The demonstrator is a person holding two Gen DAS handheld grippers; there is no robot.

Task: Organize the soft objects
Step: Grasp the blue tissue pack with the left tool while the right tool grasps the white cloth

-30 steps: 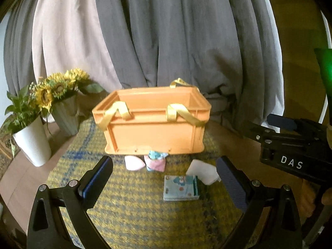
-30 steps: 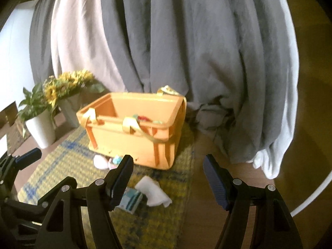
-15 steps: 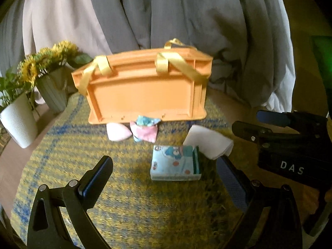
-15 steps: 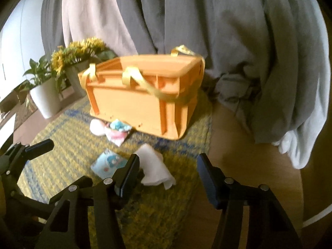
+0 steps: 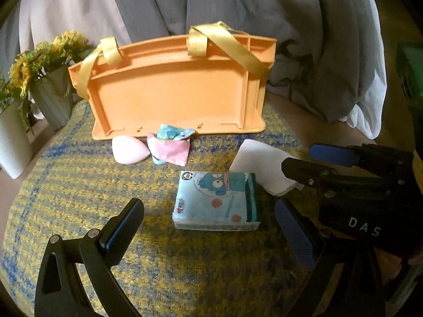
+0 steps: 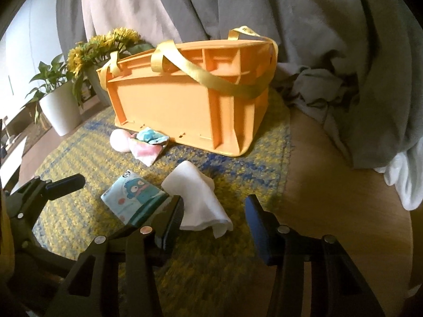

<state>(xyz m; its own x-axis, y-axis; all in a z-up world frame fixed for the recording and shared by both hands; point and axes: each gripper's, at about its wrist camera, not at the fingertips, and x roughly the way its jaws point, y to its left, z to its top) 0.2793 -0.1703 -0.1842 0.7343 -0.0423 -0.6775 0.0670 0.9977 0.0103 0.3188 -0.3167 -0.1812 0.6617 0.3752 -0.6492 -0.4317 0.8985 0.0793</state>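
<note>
Left gripper (image 5: 208, 233) gapes wide before the tissue pack (image 5: 216, 200) on a yellow-blue mat (image 5: 79, 198); only the right view shows the right gripper (image 6: 214, 218), jaws narrowing, empty, around a white cloth (image 6: 197, 200), beside bare wood (image 6: 330, 185).

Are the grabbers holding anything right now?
No, nothing. The left gripper is open around the tissue pack; the right gripper, just narrowing, is open over the white cloth.
</note>
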